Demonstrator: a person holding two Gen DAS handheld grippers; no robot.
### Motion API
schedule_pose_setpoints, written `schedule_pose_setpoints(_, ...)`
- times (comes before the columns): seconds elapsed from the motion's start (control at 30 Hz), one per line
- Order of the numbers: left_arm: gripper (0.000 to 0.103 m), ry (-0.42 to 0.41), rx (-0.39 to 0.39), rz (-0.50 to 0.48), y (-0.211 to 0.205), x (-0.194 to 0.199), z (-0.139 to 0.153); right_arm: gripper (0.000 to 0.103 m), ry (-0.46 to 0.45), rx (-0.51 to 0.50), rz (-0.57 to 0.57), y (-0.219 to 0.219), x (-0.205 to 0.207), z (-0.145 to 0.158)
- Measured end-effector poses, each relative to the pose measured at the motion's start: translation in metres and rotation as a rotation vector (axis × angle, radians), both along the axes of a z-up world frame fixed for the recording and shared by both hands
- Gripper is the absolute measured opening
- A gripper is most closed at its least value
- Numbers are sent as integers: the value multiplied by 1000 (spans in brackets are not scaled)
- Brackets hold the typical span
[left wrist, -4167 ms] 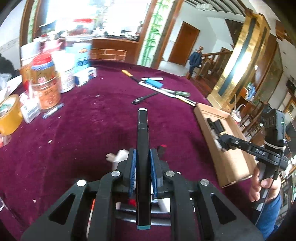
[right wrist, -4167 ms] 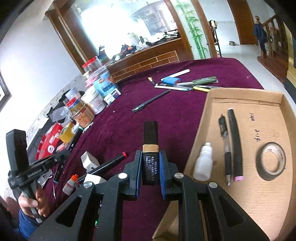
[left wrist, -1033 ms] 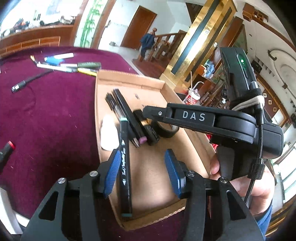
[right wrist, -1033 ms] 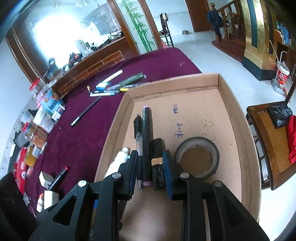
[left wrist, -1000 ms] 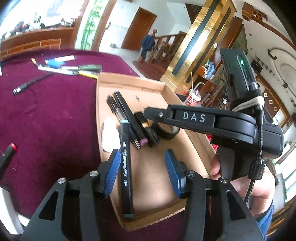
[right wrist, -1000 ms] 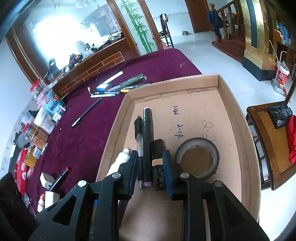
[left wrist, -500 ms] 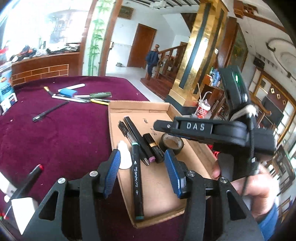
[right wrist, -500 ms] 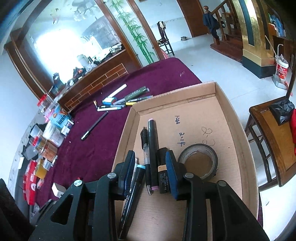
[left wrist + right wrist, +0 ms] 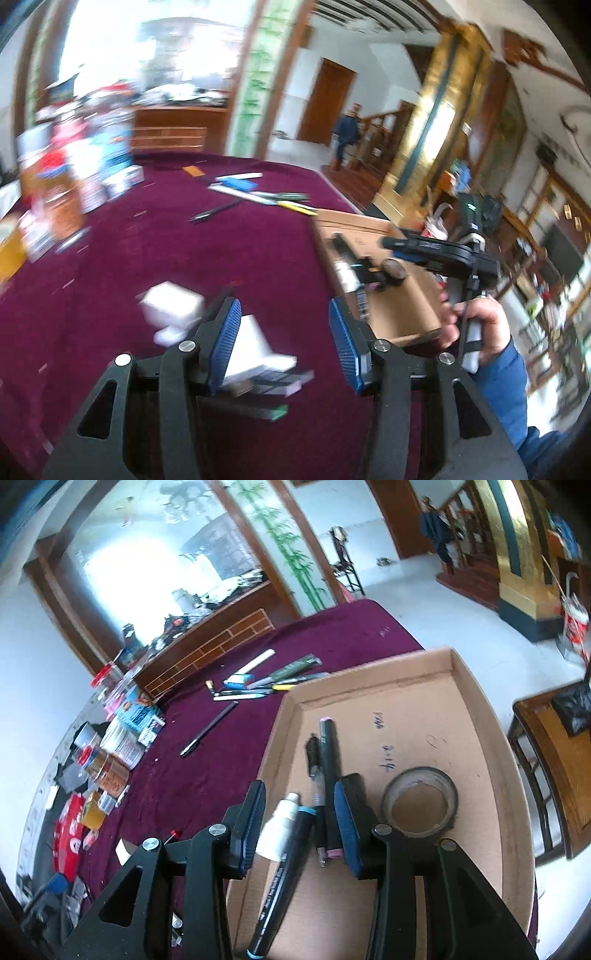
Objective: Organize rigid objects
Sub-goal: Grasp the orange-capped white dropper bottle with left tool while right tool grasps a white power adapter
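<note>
My right gripper hovers over the cardboard tray with its jaws opening and nothing gripped. Below the gap lie a white bottle, a teal-banded black marker, a pen and a pink-ended marker. The black tube lies free by the right finger, next to a tape roll. In the blurred left wrist view my left gripper is over the maroon table, its jaws opening and empty, above white boxes and dark markers. The tray is to its right.
Loose pens and one black pen lie on the cloth beyond the tray. Jars and boxes crowd the table's left side. A wooden chair stands right of the tray. A hand holds the right gripper's handle.
My left gripper swung left, away from the tray and back over the table, leaving the teal-banded marker inside. The right jaws spread apart off the black tube, which stays in the tray.
</note>
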State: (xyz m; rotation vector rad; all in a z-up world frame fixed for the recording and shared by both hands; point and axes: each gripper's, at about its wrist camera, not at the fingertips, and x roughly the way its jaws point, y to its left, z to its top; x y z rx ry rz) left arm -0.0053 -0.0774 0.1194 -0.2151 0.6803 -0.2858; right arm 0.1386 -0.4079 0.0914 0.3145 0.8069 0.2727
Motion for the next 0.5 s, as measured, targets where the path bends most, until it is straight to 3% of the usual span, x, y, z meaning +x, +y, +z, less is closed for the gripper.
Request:
schedule_pose_setpoints(0.1, 54, 56, -7, 101, 55, -13, -19, 38, -33, -38, 47, 17, -4, 3)
schedule_pose_setpoints(0.2, 54, 142, -18, 151, 85, -16, -44, 39, -38, -65, 110, 39, -7, 2)
schedule_pose_setpoints(0.27, 54, 189, -27, 144, 92, -13, -59, 38, -16, -61, 156, 56, -12, 1)
schedule_pose_setpoints(0.5, 54, 243, 94, 157, 78, 1, -95, 43, -10, -40, 300, 104, -50, 7)
